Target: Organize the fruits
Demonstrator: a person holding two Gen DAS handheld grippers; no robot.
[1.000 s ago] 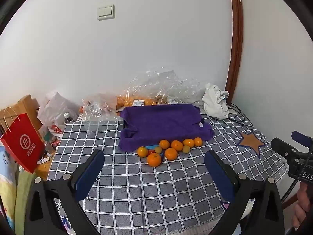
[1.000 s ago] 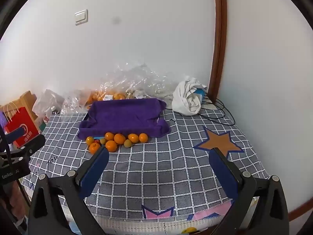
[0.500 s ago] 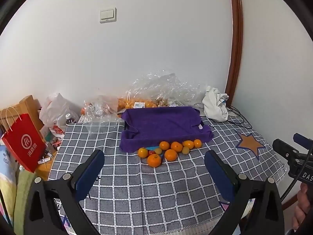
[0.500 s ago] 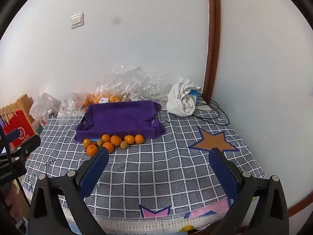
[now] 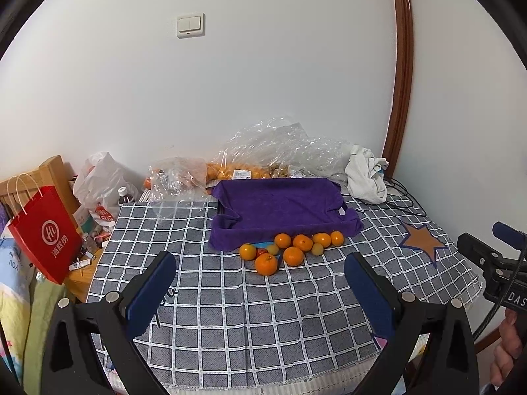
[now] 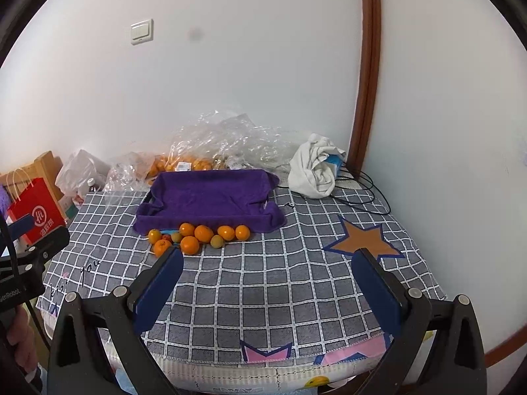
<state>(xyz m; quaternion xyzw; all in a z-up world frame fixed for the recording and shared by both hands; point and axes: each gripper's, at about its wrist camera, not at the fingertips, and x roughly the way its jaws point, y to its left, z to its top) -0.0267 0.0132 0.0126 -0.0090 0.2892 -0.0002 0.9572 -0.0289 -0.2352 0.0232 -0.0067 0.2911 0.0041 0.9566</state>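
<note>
Several oranges (image 5: 293,255) (image 6: 190,244) and a few small greenish fruits (image 5: 317,249) (image 6: 217,241) lie in a loose cluster on the grey checked tablecloth (image 5: 263,296) (image 6: 280,279). Just behind them stands a tray draped with a purple towel (image 5: 280,204) (image 6: 210,197), nothing in it. My left gripper (image 5: 260,273) hangs open above the table's near edge, well short of the fruit. My right gripper (image 6: 268,268) is open too, nothing between its blue pads (image 6: 158,289). Each gripper shows at the edge of the other's view.
Clear plastic bags with more oranges (image 5: 237,172) (image 6: 184,164) lie against the wall behind the tray. A crumpled white cloth (image 5: 365,177) (image 6: 313,171) and black cables (image 6: 362,194) sit at the back right. A red paper bag (image 5: 46,233) (image 6: 36,214) and clutter stand left of the table.
Both grippers have drawn back and risen a little, so the table and fruit look smaller and lower in both views. Nothing on the table has moved.
</note>
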